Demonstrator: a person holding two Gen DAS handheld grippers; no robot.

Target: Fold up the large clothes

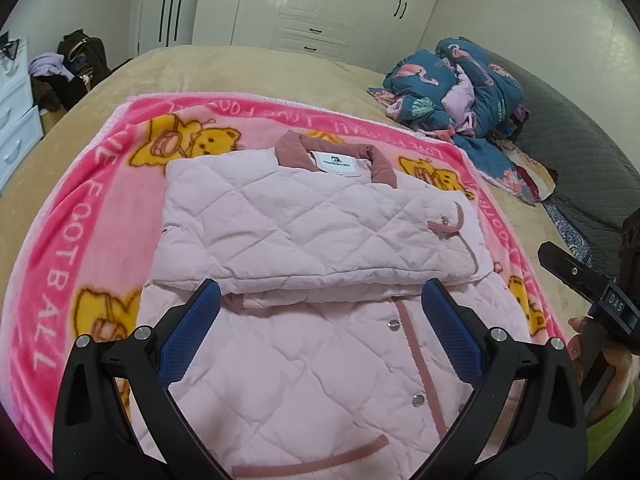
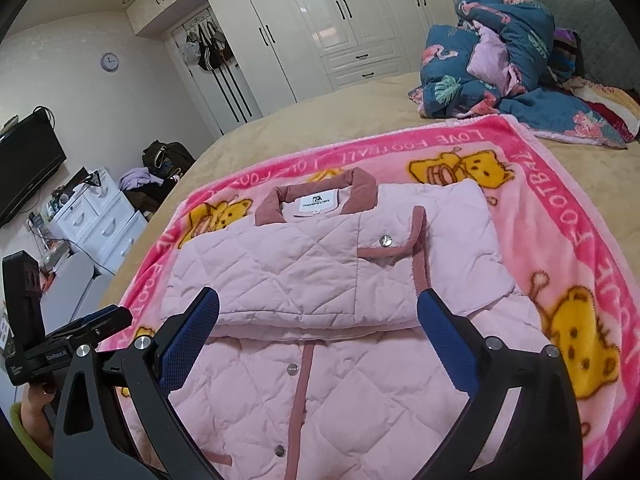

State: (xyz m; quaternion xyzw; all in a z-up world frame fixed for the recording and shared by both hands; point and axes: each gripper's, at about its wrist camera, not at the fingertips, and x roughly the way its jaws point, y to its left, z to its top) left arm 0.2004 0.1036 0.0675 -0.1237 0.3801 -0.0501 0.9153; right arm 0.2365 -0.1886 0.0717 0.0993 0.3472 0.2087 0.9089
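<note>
Left wrist view: The left gripper (image 1: 320,300) hovers with jaws spread wide and holding nothing. Its blue fingertips (image 1: 208,296) frame the near folded edge of the pink quilted jacket (image 1: 304,224). The jacket lies ahead of the jaws on a pink blanket (image 1: 80,216), sleeves folded across the chest, collar at the far end. A white neck label (image 1: 335,164) sits inside the collar; its print is too small to read. The blanket border reads "FOOTBALL" left of the jaws and "LOVE FOOTBALL" beyond the collar. The blanket covers a tan bed (image 1: 240,68). A blue flamingo-print duvet (image 1: 452,92) is bunched far ahead, right of the jaws. The right gripper's body at the right edge carries a tag reading "DAS".

Right wrist view: The right gripper (image 2: 318,300) also has wide, empty jaws, set over the same folded edge of the jacket (image 2: 288,264). The blanket (image 2: 560,216) shows "LOVE FOOTBALL" ahead and "FOOTBALL" right of the jaws. White drawers (image 2: 104,220) stand far left, with clutter on top. The drawers are closed.
</note>
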